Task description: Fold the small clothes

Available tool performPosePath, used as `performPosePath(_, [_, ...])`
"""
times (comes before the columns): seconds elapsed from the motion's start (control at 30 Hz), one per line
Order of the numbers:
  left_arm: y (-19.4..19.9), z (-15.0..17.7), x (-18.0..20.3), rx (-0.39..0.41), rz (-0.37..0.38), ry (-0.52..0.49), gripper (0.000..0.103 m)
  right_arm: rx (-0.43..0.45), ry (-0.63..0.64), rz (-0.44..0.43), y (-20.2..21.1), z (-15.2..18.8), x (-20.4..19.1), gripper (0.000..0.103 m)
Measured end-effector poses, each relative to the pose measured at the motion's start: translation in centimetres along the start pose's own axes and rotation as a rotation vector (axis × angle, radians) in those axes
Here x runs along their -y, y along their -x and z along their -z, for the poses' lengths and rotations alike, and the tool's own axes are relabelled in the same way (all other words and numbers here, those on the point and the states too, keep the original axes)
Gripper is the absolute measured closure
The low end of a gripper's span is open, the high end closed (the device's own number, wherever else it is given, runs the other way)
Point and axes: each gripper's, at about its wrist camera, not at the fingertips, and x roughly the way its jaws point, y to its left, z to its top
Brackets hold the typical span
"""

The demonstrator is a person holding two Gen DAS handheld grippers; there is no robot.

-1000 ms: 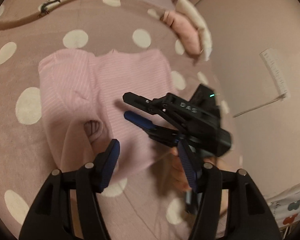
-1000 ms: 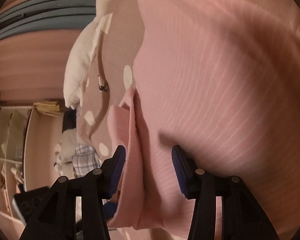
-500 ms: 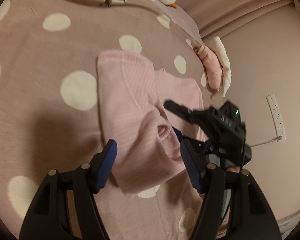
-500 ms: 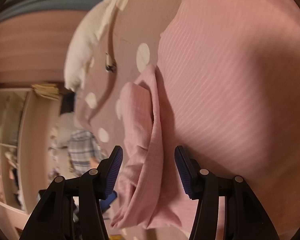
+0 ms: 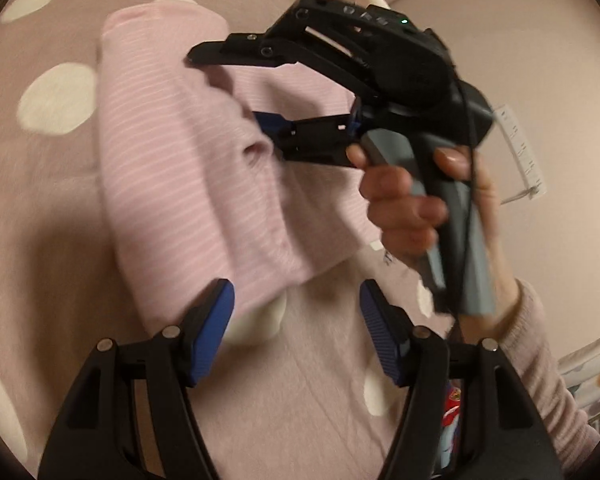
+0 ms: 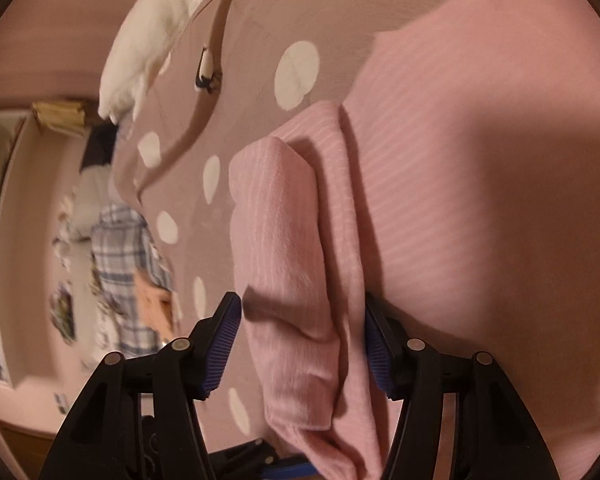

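Observation:
A small pink striped garment [image 5: 188,168] lies partly folded on the polka-dot bedspread [image 5: 52,208]. In the left wrist view my left gripper [image 5: 294,334] is open just in front of the garment's near edge, empty. My right gripper [image 5: 228,84] is seen there from the side, open, its fingers over the garment with the sleeve cuff [image 5: 260,150] by the lower finger. In the right wrist view my right gripper [image 6: 302,344] is open, straddling a folded sleeve [image 6: 284,248] that lies on the garment's body [image 6: 480,200], not clamping it.
A white plush toy [image 6: 156,24] lies at the far end of the bed. A wall with a power strip [image 5: 520,148] is to the right. Plaid clothes [image 6: 120,264] and clutter lie on the floor beyond the bed's edge.
The left gripper has drawn back and lower toward the garment's near edge. The right gripper has risen over the garment and now straddles the folded sleeve. Both stay open.

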Motion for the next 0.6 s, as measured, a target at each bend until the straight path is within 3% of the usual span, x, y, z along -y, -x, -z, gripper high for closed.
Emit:
performPosePath(0.1, [1.7,1.3,-0.7,0.018,-0.005,0.018,0.038,-0.012,0.030,0.041,-0.7,0.0,-0.8,0.043])
performPosePath(0.17, [2.9,1.9,-0.8,0.034,-0.023,0.020,0.038,-0.007,0.056,0.070,-0.9,0.3,-1.3,0.049])
performPosePath(0.3, [4.7,2.6,-1.7,0.070,-0.063,0.057,0.038,0.047,0.135,0.191,-0.9,0.9,-2.2,0.085])
performPosePath(0.33, [5.2,2.8,-1.9,0.080,-0.063,0.072,0.038,0.061,0.150,0.206,-0.7,1.0,-2.5,0.088])
performPosePath(0.5, [7.2,3.7,-2.8,0.107,-0.079,0.099,0.038,0.157,0.275,0.204,3.1,1.9,-5.3,0.089])
performPosePath(0.6, [7.6,3.6,-3.0,0.113,-0.099,0.108,0.038,0.218,0.362,0.262,6.8,2.0,-6.8,0.089])
